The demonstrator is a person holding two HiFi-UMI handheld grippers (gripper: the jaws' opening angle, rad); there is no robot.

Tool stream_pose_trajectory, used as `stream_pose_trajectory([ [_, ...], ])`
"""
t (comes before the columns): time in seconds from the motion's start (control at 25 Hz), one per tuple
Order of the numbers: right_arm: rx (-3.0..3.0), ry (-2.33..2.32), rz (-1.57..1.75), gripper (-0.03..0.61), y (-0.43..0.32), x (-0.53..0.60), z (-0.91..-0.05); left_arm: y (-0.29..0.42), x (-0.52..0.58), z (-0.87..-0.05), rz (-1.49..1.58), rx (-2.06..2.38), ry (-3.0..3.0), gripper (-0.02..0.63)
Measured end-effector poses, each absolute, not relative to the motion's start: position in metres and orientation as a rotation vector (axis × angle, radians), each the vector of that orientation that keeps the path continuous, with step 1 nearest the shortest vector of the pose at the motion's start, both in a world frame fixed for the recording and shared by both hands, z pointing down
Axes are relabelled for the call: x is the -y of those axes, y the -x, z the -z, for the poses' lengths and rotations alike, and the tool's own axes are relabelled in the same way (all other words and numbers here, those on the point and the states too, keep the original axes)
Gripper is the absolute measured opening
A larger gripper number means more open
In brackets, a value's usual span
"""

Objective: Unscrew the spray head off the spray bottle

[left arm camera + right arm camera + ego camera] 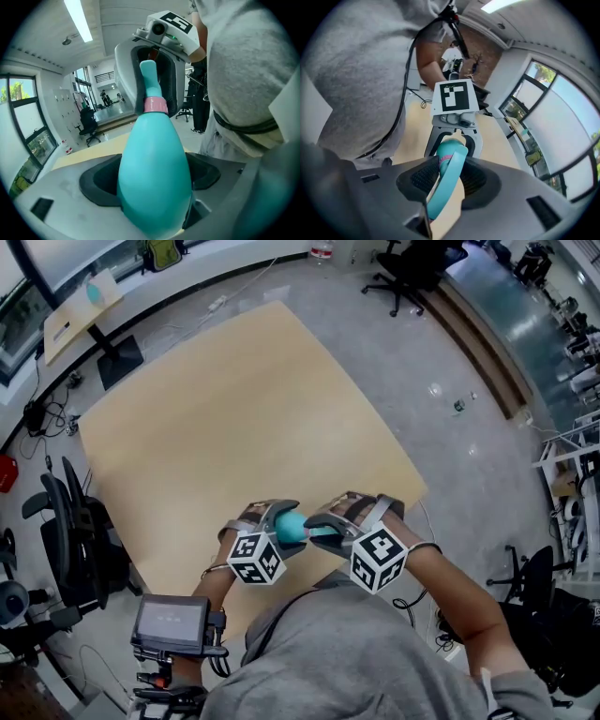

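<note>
Over the near edge of the tan table (234,409) a teal spray bottle (292,525) hangs between both grippers. My left gripper (275,523) is shut on the bottle's fat body (154,173), which fills the left gripper view. A pink collar (155,105) rings the neck. Past it the teal spray head (149,75) runs into my right gripper (154,79). In the right gripper view the spray head (451,168) lies between the ribbed pads of my right gripper (447,180), which is shut on it. The left gripper (452,138) shows just beyond.
Black office chairs stand left of the table (66,531) and at the far side (412,268). A small screen device (172,622) is strapped to the person's left forearm. Grey floor surrounds the table, with windows and desks further off.
</note>
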State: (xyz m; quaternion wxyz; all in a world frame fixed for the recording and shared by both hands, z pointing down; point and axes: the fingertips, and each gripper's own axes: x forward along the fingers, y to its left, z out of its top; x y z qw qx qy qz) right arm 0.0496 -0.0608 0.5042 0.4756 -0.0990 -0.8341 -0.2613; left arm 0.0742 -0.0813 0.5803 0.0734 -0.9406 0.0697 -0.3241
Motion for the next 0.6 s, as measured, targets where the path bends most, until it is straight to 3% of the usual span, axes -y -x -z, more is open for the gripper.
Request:
stream_pose_trajectory([
  [0.2,2.131,0.093,0.540,0.138,-0.047,0.079,-0.497,-0.072,0.101,-0.577,0.974,-0.412,2.880,0.402],
  [0.24,2.219,-0.020,0.441,0.157,-0.045,0.089,-0.488,-0.068,0.111,-0.577,0.974,-0.505,2.896,0.402],
  [0.28,2.317,-0.157,0.324,0.235,-0.044,0.102,-0.477,-0.063,0.122,-0.578,0.978,-0.609,2.906,0.402],
  [0.32,2.413,-0.309,0.182,0.268,-0.047,0.116,-0.466,-0.054,0.134,-0.580,0.989,-0.716,2.907,0.402],
  [0.52,2.682,-0.858,-0.895,0.275,-0.072,0.159,-0.438,-0.011,0.175,-0.580,0.990,-1.120,2.844,0.402],
  [0.6,2.683,-0.916,-1.139,0.275,-0.071,0.157,-0.438,-0.007,0.180,-0.576,1.016,-1.171,2.760,0.402],
])
